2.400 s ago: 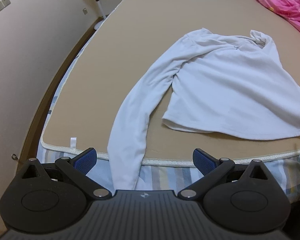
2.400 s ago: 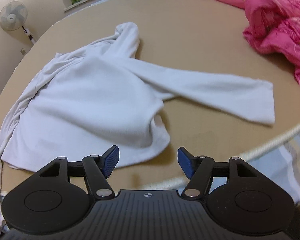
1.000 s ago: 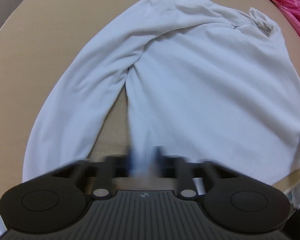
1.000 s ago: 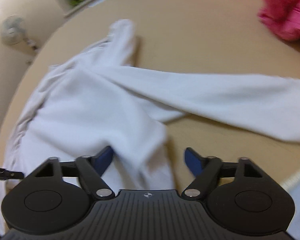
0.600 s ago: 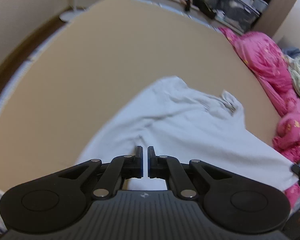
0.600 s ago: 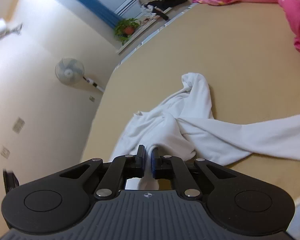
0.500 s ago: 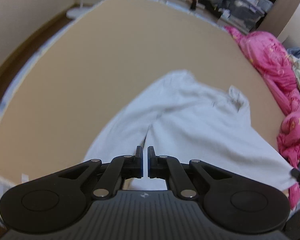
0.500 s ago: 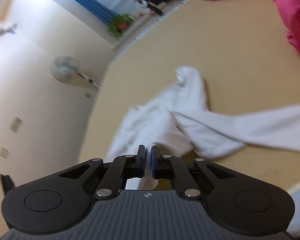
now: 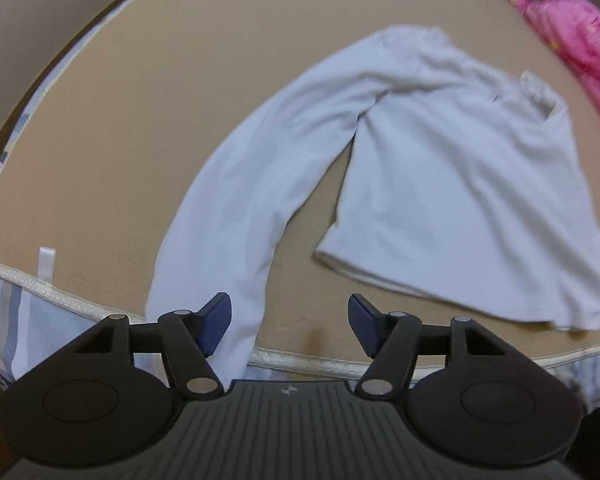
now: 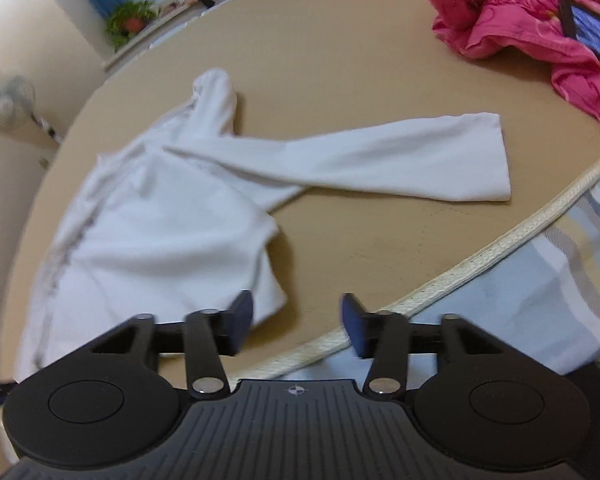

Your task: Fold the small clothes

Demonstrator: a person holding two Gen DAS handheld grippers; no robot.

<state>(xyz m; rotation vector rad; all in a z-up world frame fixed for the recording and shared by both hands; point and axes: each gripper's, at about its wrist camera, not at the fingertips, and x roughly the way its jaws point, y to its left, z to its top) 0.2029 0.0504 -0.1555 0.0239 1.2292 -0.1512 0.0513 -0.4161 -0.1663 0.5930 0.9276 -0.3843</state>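
A white long-sleeved top (image 9: 452, 184) lies spread on a tan mat (image 9: 140, 120), hem toward me. Its left sleeve (image 9: 236, 208) curves down to the mat's near edge, the cuff hanging over the border. My left gripper (image 9: 290, 320) hovers above that edge, jaws opening, with nothing between them; the cuff lies beside and under the left finger. In the right wrist view the top (image 10: 160, 232) shows its other sleeve (image 10: 380, 160) stretched out to the right. My right gripper (image 10: 296, 322) is over the hem's right corner, jaws opening, nothing pinched.
A pink quilt (image 10: 540, 20) is bunched at the far right of the bed. The mat's cream braided border (image 10: 480, 264) runs along the near side, with striped bedding (image 10: 540, 300) below. A standing fan (image 10: 8, 102) and a potted plant (image 10: 130, 20) are by the wall.
Both grippers were shut on the top's hem and lifting it half a second ago. Now both have let go, opened and drawn back toward the near edge; the top lies flat.
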